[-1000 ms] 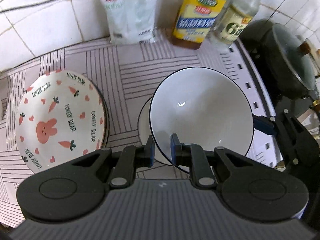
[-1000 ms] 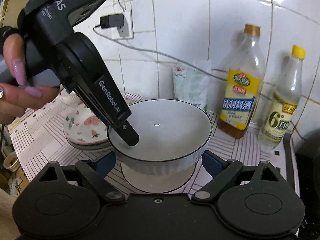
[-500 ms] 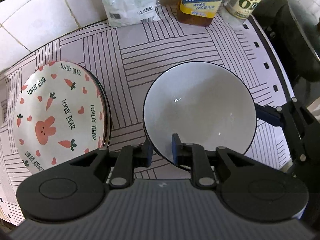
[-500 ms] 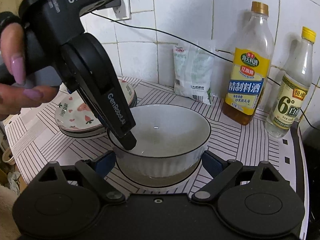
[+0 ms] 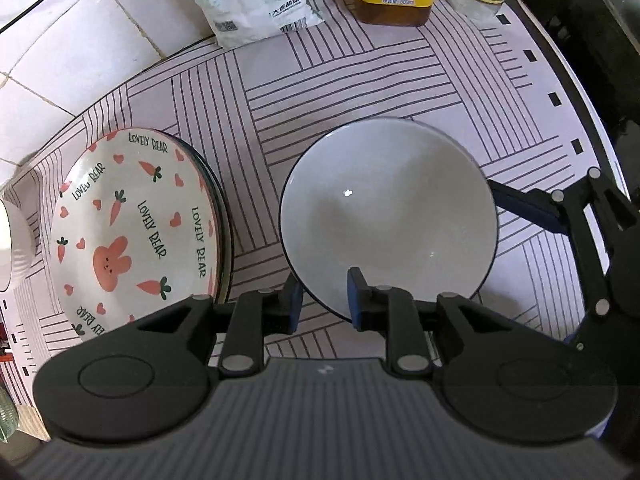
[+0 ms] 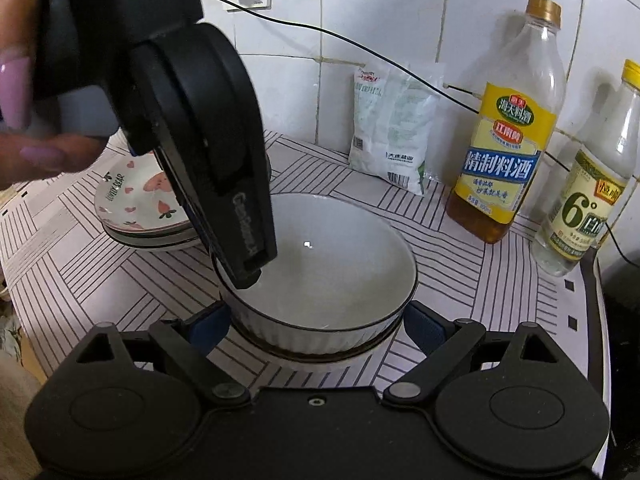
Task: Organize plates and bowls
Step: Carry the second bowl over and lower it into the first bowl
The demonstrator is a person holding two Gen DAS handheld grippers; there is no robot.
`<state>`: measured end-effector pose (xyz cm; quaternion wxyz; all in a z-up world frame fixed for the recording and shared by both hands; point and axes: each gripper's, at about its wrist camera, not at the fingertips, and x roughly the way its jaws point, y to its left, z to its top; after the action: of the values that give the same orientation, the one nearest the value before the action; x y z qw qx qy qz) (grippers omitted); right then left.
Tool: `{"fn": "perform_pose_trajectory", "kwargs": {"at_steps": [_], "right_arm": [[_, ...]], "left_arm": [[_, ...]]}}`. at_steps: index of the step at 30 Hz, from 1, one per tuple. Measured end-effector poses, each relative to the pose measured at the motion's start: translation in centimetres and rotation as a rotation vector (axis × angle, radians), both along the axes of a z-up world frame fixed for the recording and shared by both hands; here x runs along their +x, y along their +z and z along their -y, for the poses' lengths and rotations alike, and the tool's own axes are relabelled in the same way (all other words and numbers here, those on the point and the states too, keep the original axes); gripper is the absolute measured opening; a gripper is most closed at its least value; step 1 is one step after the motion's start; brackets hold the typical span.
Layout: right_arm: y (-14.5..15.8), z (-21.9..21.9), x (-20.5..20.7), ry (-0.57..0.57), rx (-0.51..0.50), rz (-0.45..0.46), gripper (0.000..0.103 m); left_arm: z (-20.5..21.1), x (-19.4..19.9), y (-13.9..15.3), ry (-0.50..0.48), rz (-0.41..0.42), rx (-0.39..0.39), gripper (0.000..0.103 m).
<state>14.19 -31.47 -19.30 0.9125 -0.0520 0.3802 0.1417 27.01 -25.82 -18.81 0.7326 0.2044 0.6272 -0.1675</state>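
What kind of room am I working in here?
Most likely a home kitchen counter: white tiled wall, cooking wine bottle and vinegar bottle by the wall, a dark pot beside it.

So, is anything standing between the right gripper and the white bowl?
Nothing visible does. The right gripper has its jaws open on either side of the white bowl's near wall, with bare space between them and it. The left gripper is on the bowl's left rim, off to the side, not in the right gripper's way.
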Motion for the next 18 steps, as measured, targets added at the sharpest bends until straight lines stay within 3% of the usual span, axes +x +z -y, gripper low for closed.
{"fn": "perform_pose_trajectory", "kwargs": {"at_steps": [4,9,18], "right_arm": [[-0.2,0.0,-0.2,0.001,-0.004,0.012,0.097],[0.2,-0.1,-0.3,-0.006,-0.022,0.011,0.097],[3.5,0.4,-3.3,-0.074,0.07,0.04,0.097]], "left_arm": [[0.2,-0.3,0.0,-0.008,0.005,0.011,0.023],[0.0,-0.7,0.9,0.011,0.013,-0.025,0.033],[-3.7,-3.0,5.8,0.058,0.074,-0.214,0.039]]}}
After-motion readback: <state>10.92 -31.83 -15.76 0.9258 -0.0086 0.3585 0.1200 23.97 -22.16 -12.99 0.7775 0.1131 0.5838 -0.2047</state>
